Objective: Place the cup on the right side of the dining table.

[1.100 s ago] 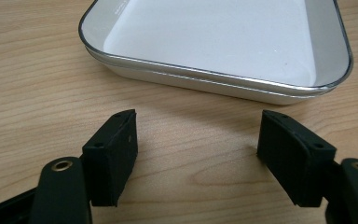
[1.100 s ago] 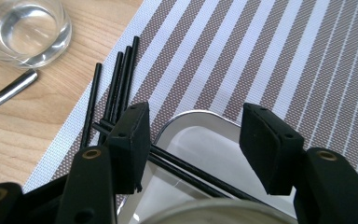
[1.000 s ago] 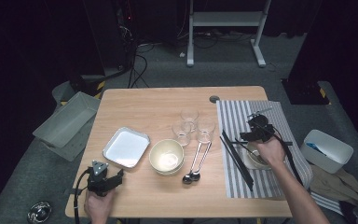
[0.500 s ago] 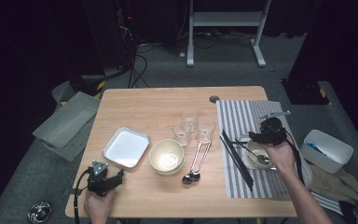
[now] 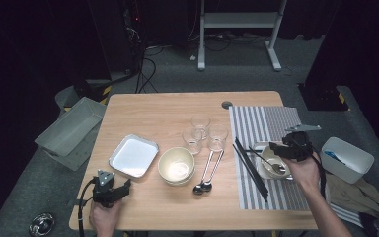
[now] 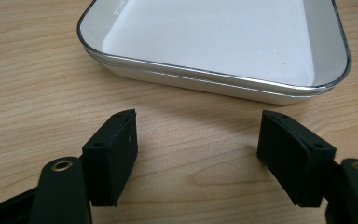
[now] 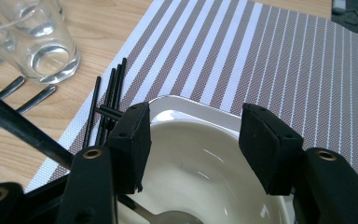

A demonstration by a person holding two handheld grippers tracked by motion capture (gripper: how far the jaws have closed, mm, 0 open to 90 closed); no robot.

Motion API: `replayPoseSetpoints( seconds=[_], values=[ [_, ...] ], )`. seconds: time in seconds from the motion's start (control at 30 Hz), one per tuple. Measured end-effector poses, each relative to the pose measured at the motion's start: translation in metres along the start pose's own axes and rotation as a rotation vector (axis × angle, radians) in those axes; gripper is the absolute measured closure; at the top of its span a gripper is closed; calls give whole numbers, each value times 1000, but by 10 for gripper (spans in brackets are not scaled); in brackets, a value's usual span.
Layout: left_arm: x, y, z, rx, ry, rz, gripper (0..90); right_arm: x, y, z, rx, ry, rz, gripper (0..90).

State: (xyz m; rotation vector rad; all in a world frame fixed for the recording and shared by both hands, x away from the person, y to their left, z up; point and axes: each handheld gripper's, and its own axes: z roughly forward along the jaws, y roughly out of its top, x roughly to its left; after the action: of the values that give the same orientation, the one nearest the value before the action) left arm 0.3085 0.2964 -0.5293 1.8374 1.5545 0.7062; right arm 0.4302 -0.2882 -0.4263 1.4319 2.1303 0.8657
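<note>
The right gripper [image 5: 282, 149] hangs over the striped placemat [image 5: 266, 123] at the right side of the wooden surface [image 5: 153, 113], just above a small cream bowl [image 5: 271, 165] that rests on a square white plate [image 7: 200, 109]. Its jaws stand apart with nothing between them; in the right gripper view they frame the bowl's [image 7: 205, 154] hollow from above without touching the rim. A spoon [image 5: 266, 160] lies in that bowl, its handle slanting out over the rim toward the black chopsticks [image 5: 250, 168], which lie along the left edge of the placemat [image 7: 279, 56].

The left gripper [image 5: 121, 190] sits low at the near left corner of the surface, pointed at a shallow rectangular metal tray [image 5: 133, 157]. Its jaws are open wide and empty, resting close to the wood just short of the tray's [image 6: 214, 79] near wall.

Between the two, a larger cream bowl [image 5: 176, 165] stands beside the tray, with two spoons [image 5: 205, 173] lying side by side to its right and three clear glasses [image 5: 201, 131] clustered behind them.
</note>
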Motion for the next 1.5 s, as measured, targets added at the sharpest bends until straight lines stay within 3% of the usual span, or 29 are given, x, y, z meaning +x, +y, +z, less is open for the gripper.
replayPoseSetpoints(
  seconds=[0.3, 0.63, 1.07, 1.5],
  values=[
    [0, 0, 0, 0, 0, 1, 290, -4, -16, -19, -60, 1, 33, 432],
    [0, 0, 0, 0, -1, 1, 290, 0, -40, -39, -122, 17, 57, 420],
    [0, 0, 0, 0, -2, 3, 289, 24, -71, -53, -169, 42, 48, 417],
    [0, 0, 0, 2, -3, 1, 289, 55, -83, -42, -167, 102, 19, 426]
  ],
)
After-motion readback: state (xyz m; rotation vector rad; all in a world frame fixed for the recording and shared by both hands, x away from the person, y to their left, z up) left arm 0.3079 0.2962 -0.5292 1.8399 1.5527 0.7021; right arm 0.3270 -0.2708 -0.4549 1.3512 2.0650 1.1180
